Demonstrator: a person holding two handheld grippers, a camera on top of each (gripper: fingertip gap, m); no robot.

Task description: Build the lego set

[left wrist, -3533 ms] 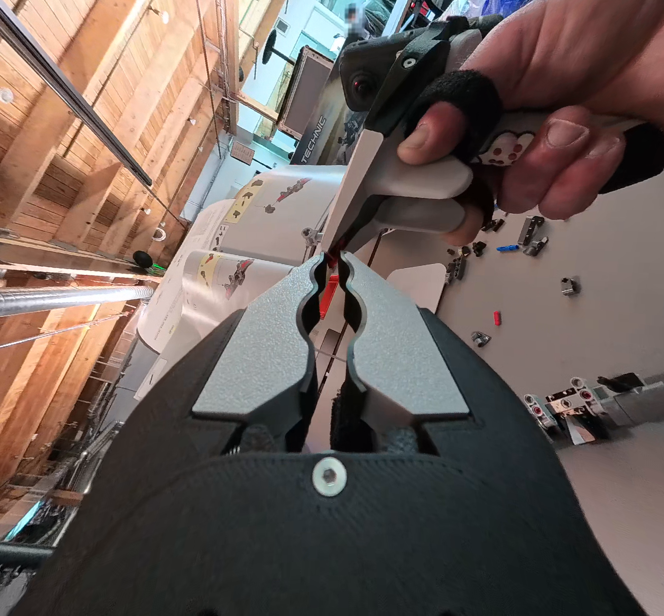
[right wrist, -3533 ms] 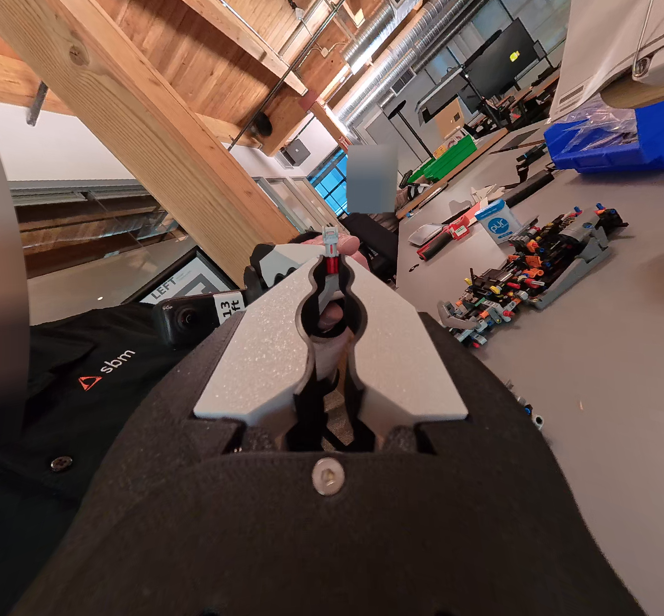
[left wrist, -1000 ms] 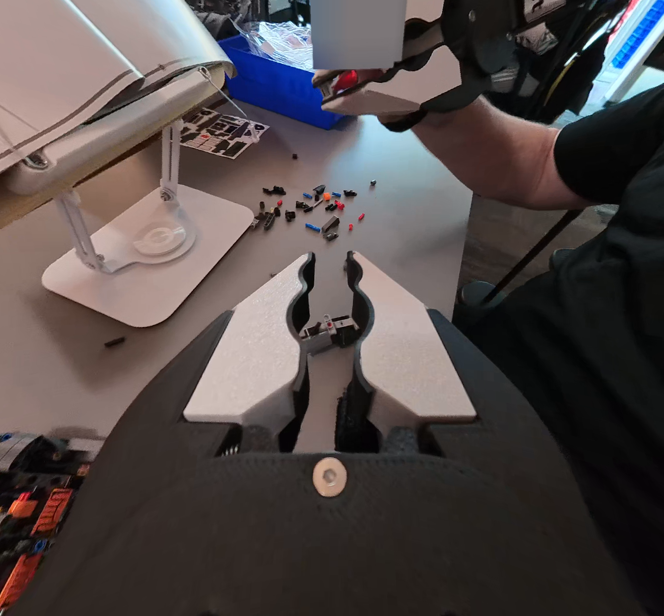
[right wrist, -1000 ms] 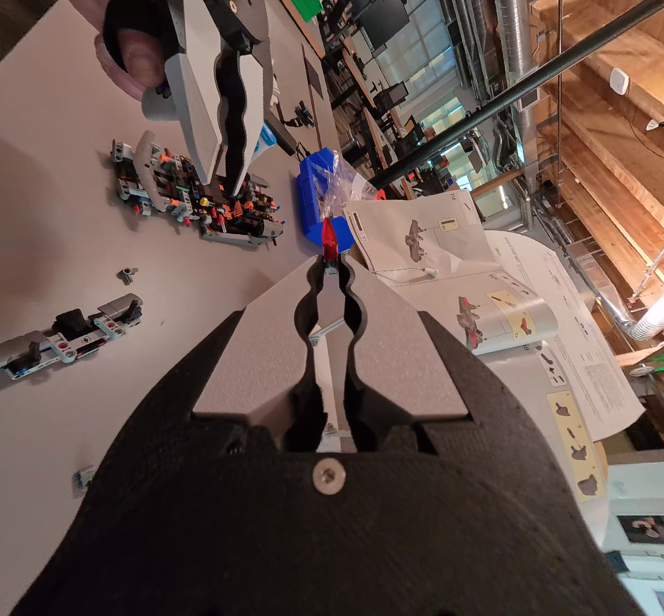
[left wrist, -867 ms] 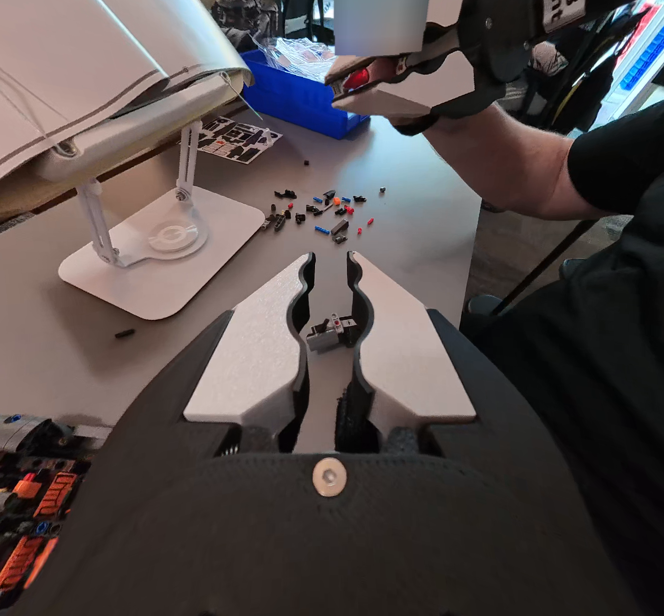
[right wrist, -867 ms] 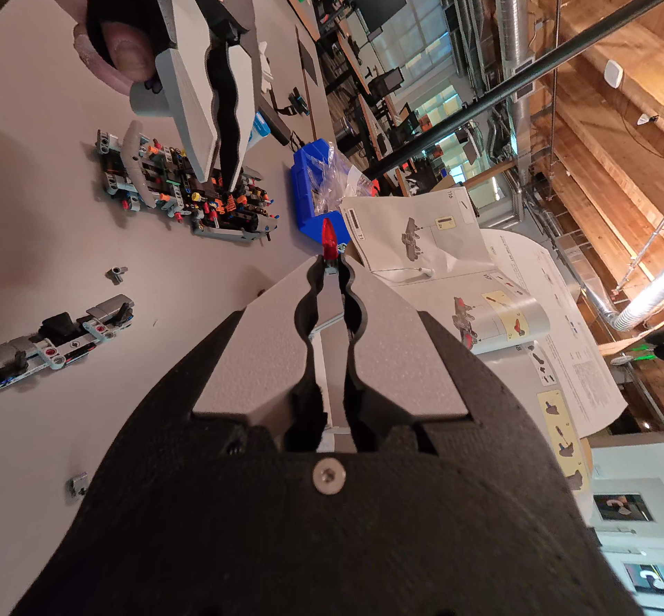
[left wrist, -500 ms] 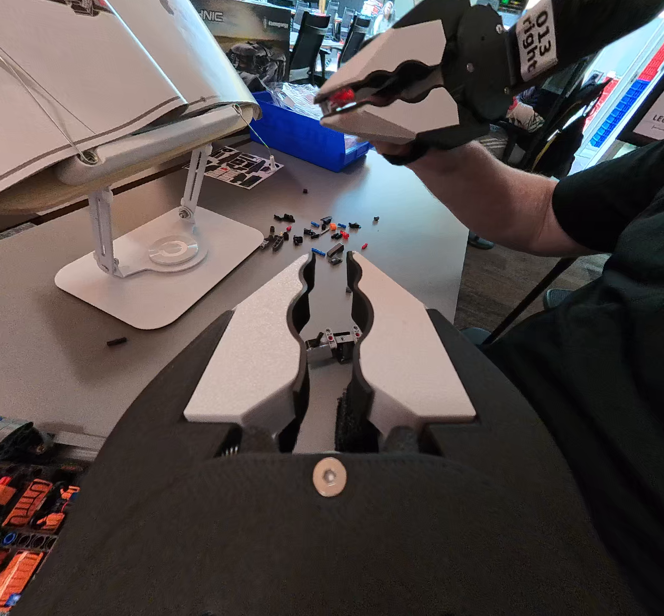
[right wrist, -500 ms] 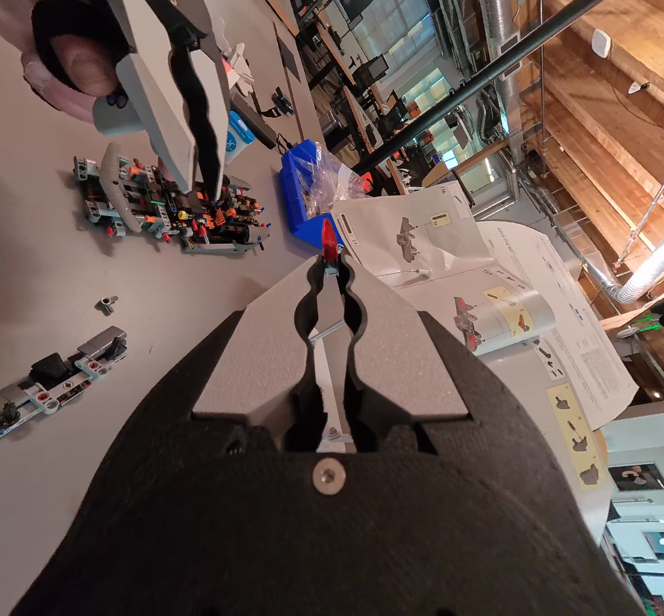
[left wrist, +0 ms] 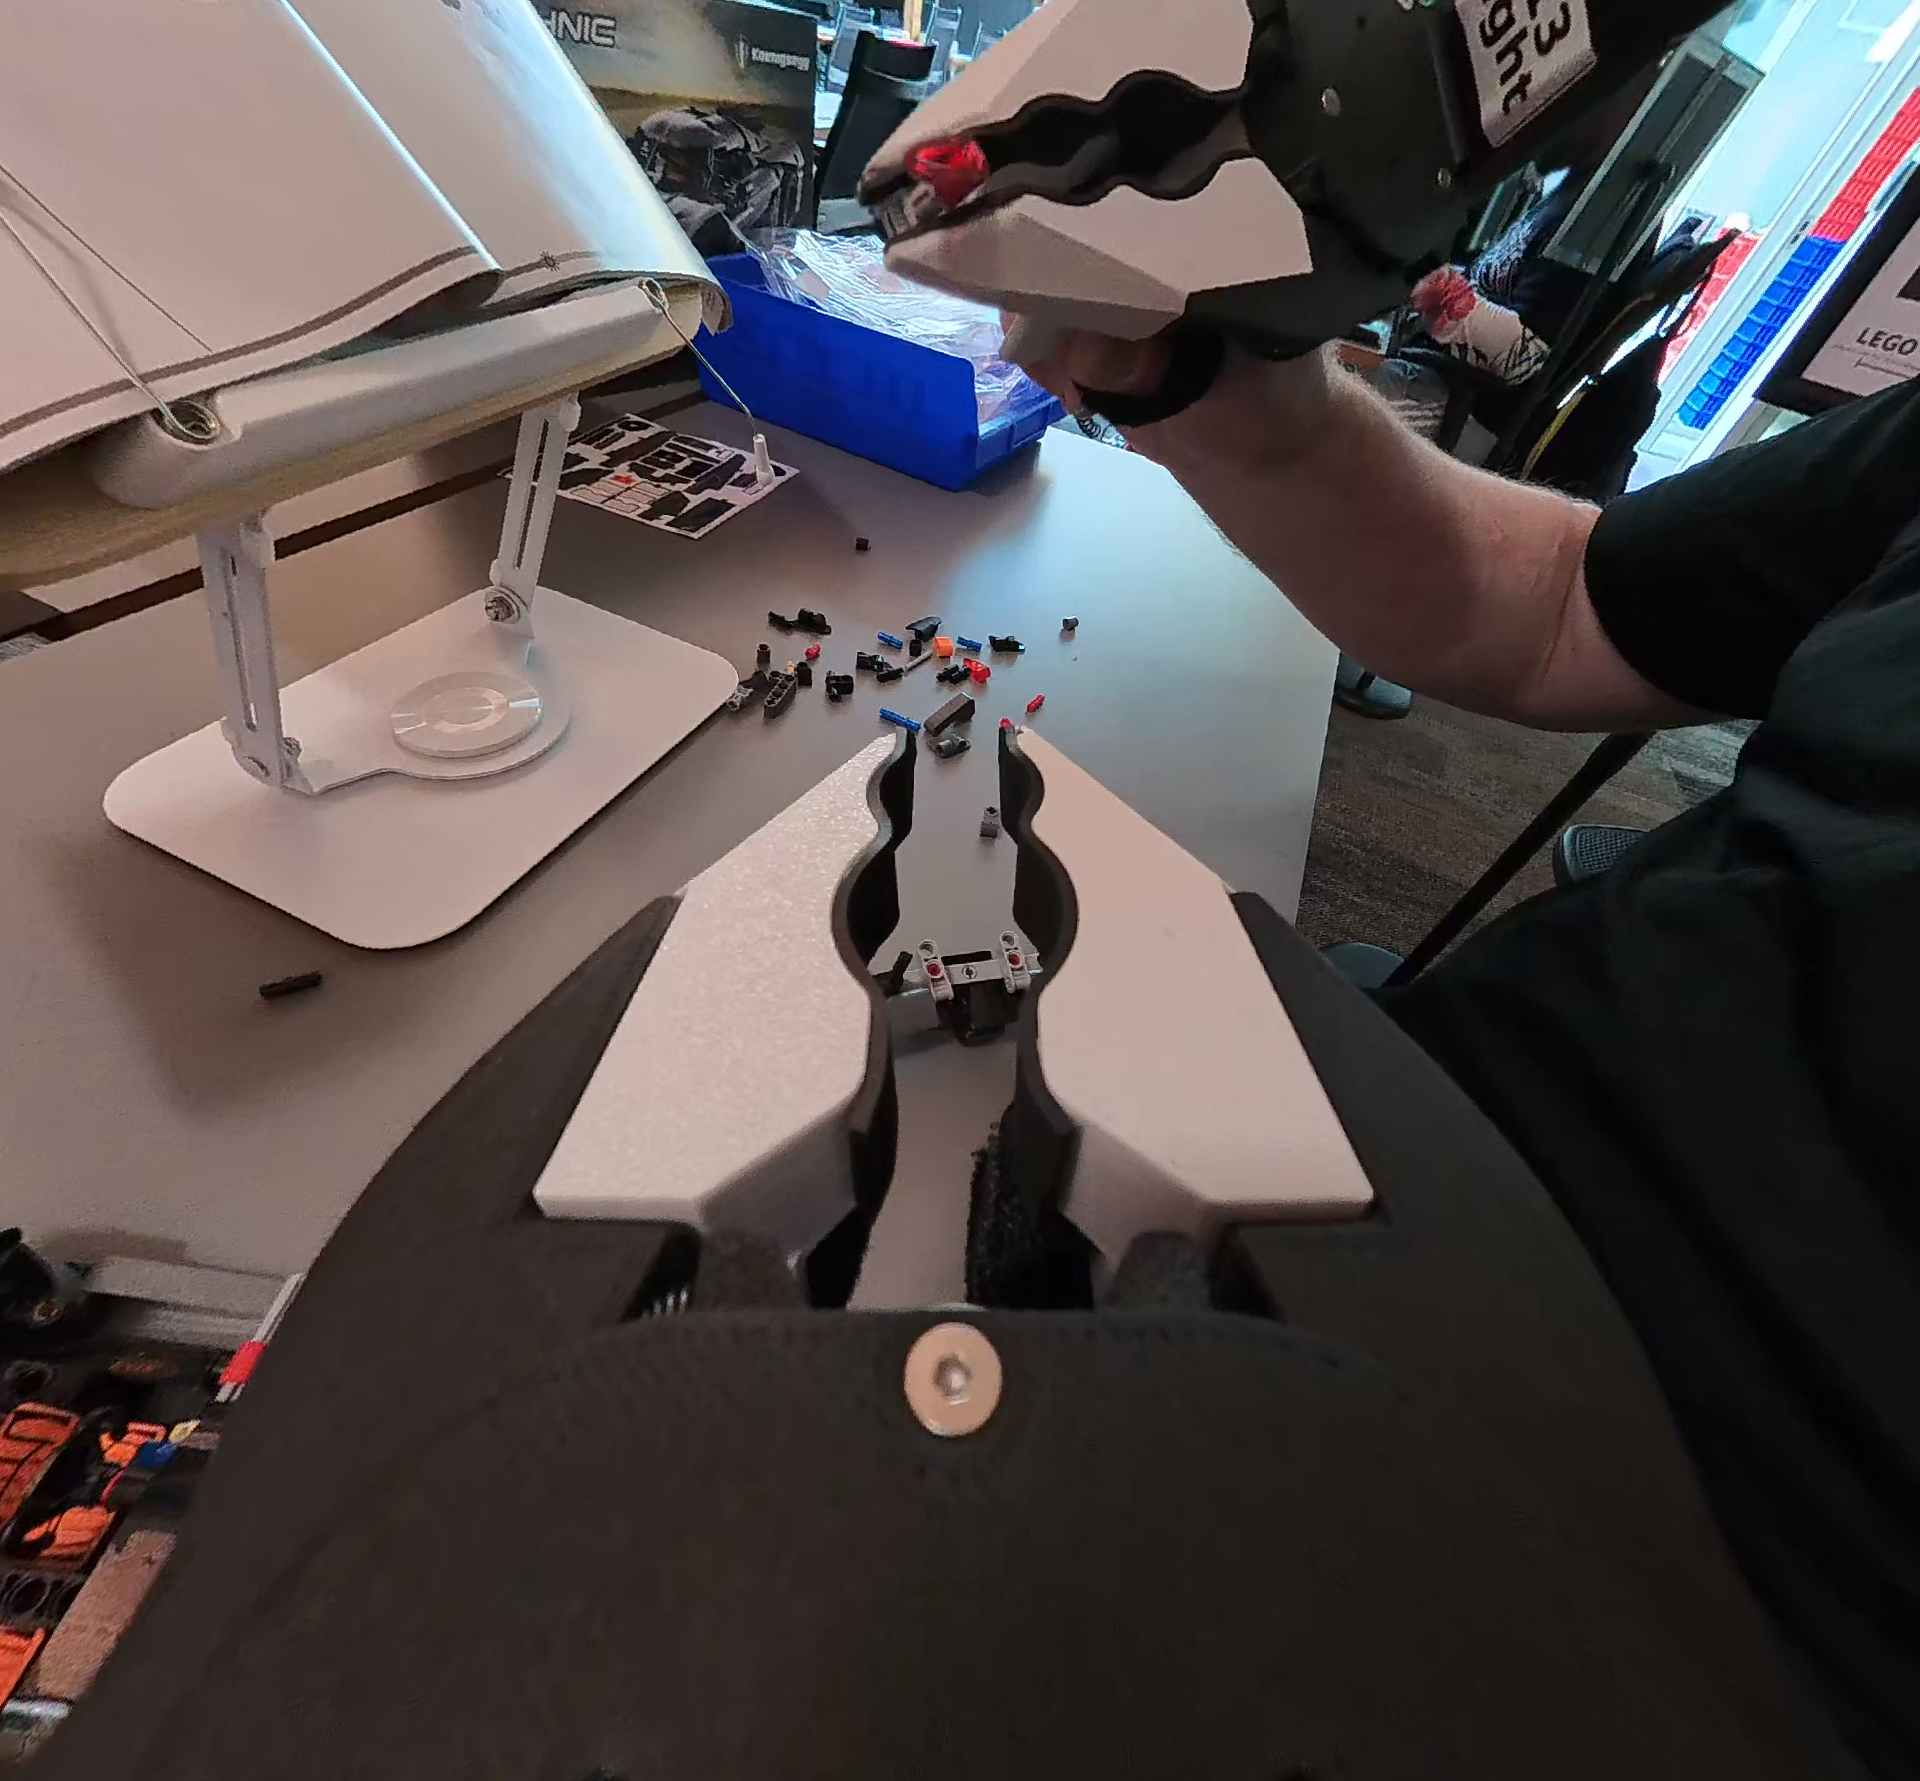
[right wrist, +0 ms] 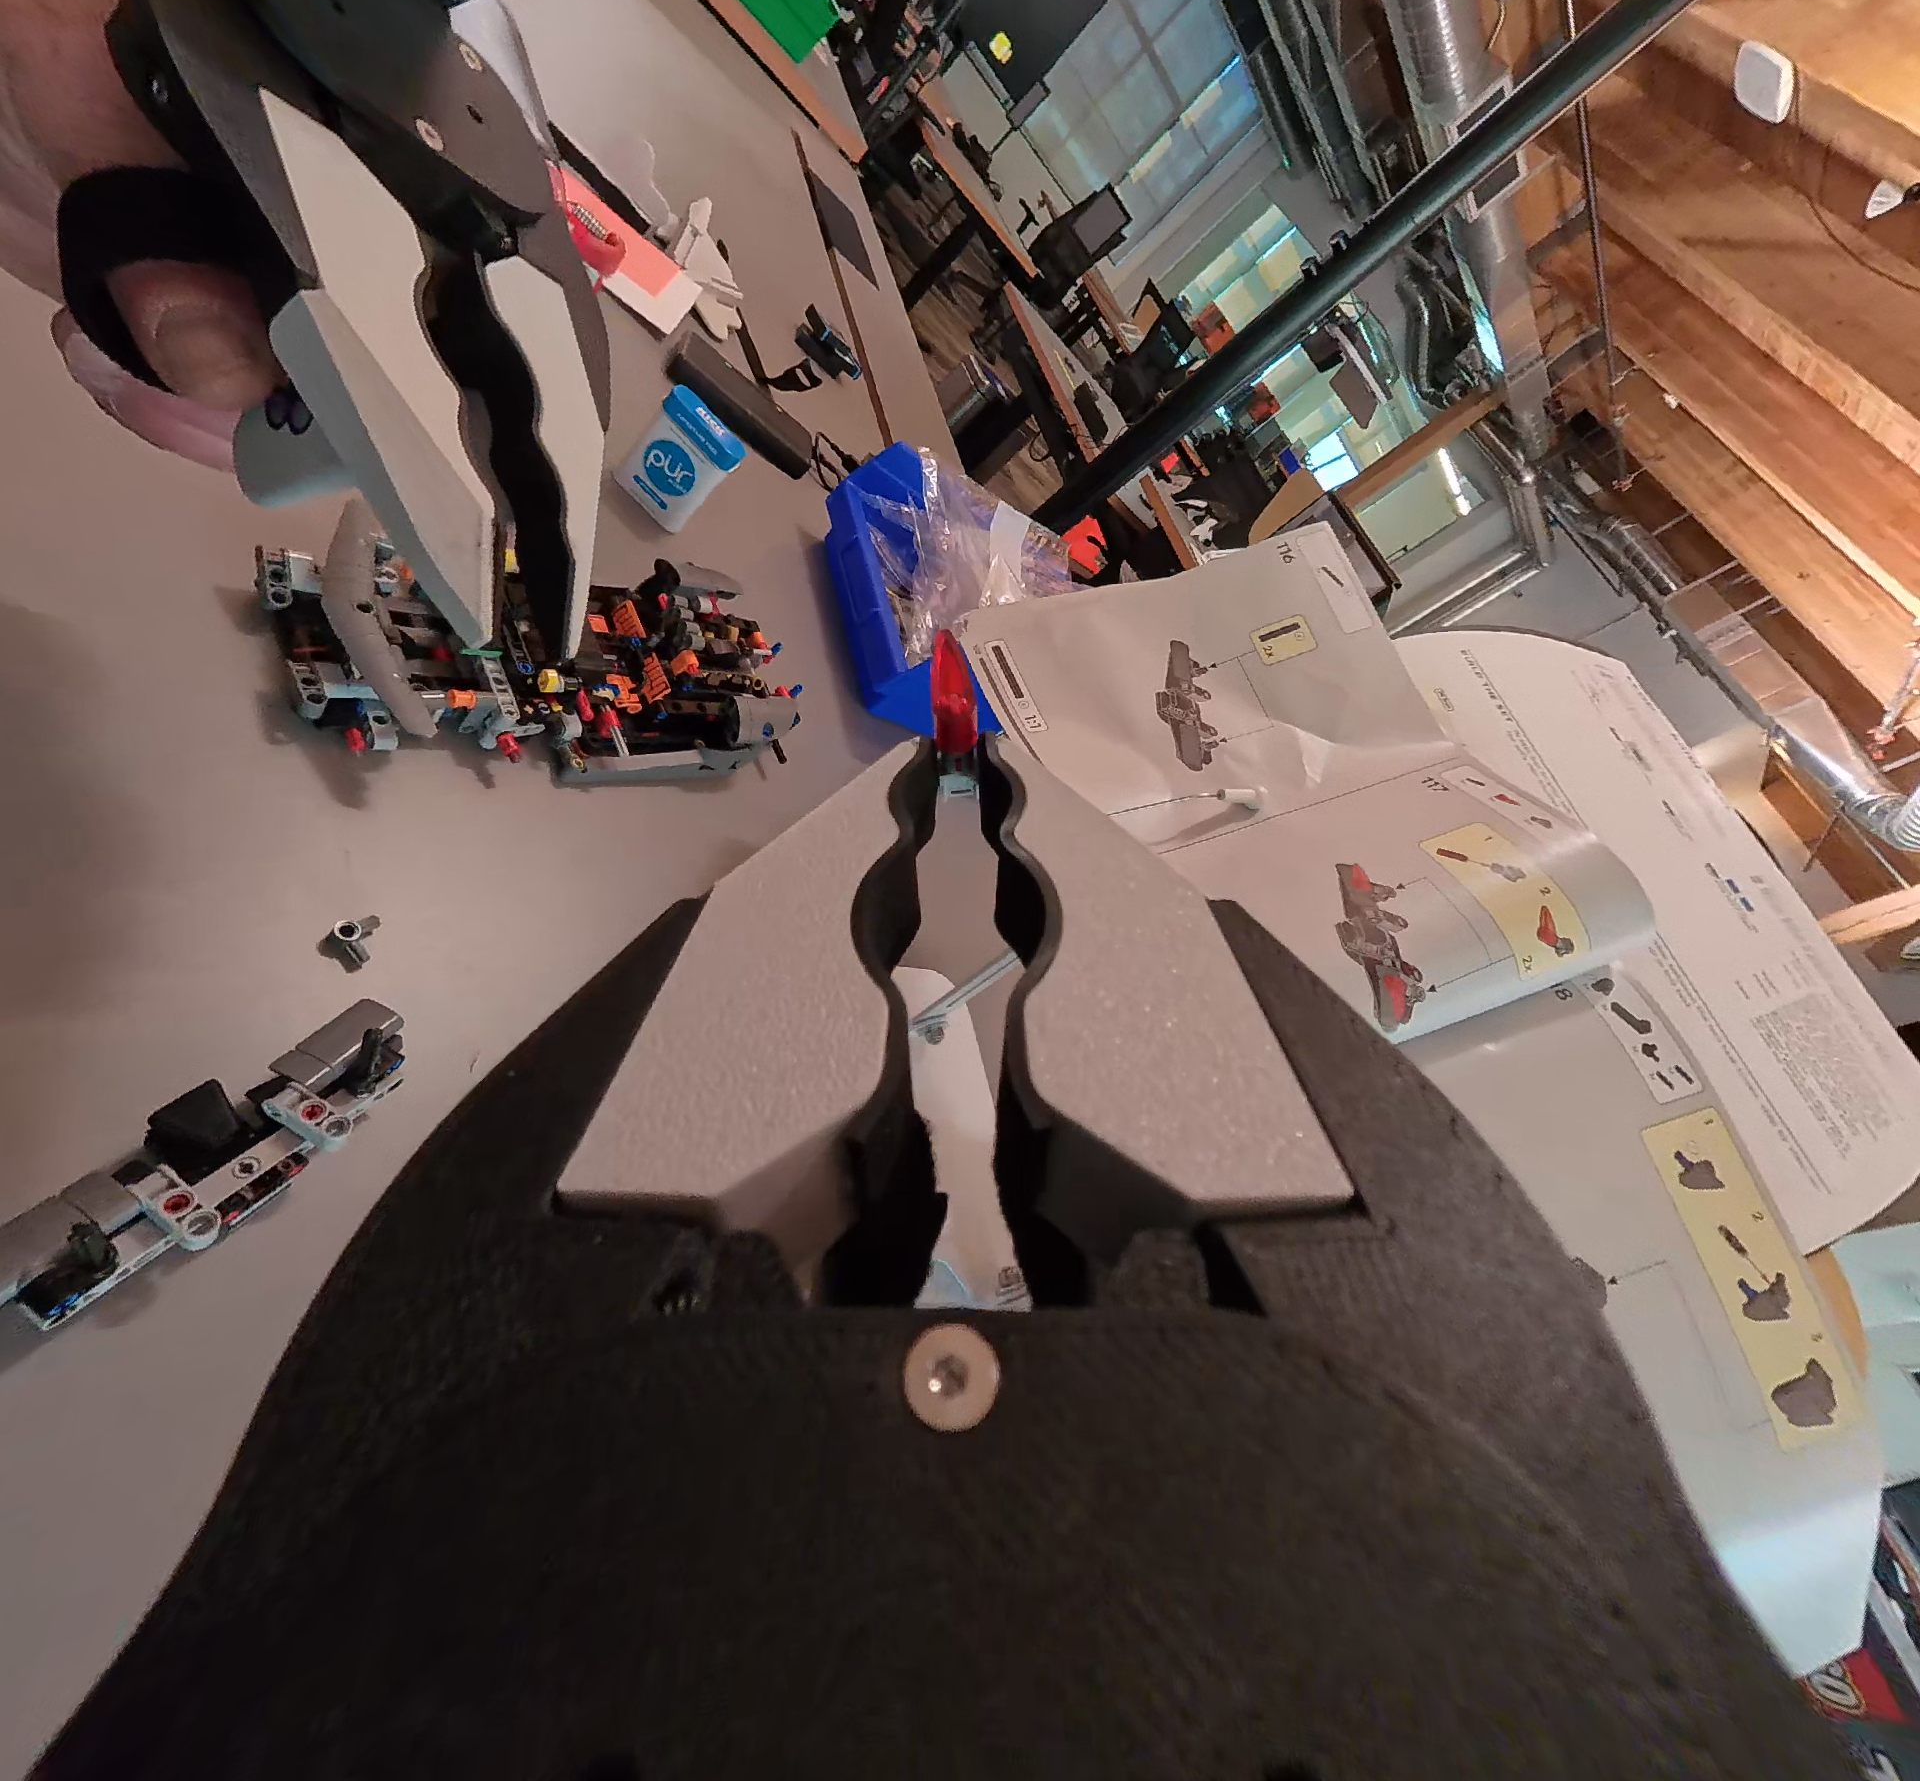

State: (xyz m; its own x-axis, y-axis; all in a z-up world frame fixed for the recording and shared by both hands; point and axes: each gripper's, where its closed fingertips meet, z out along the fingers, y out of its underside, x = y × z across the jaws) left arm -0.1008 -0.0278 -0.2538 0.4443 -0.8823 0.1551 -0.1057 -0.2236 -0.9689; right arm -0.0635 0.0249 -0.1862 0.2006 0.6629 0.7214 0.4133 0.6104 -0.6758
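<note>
My right gripper (right wrist: 951,760) is shut on a small red translucent piece (right wrist: 951,697) that sticks out past its tips. It is held in the air above the table, and it shows in the left wrist view (left wrist: 925,183) with the red piece (left wrist: 948,164). My left gripper (left wrist: 956,739) is open and empty above the table. In the right wrist view it (right wrist: 525,640) hangs over the large orange-and-black lego build (right wrist: 644,682). A long grey subassembly (right wrist: 208,1160) lies on the table and shows through the left jaws (left wrist: 971,978).
Loose small pieces (left wrist: 904,671) lie mid-table. An instruction booklet (right wrist: 1351,848) rests on a white stand (left wrist: 416,796). A blue bin (left wrist: 862,370) of bags and a sticker sheet (left wrist: 665,469) are behind. A grey connector (right wrist: 353,936) and a black pin (left wrist: 289,985) lie apart. The table edge (left wrist: 1314,796) is at right. The grippers' ends are close to 10 cm from one another. The long grey subassembly (right wrist: 208,1160) is about 15 cm from my left fingertips and 25 cm from my right. Seen from the left wrist view (left wrist: 987,983) as well.
The two grippers have drawn closer together; the left one looms larger in the right wrist view. The right gripper keeps hold of the red piece. The left view has tilted upward.
</note>
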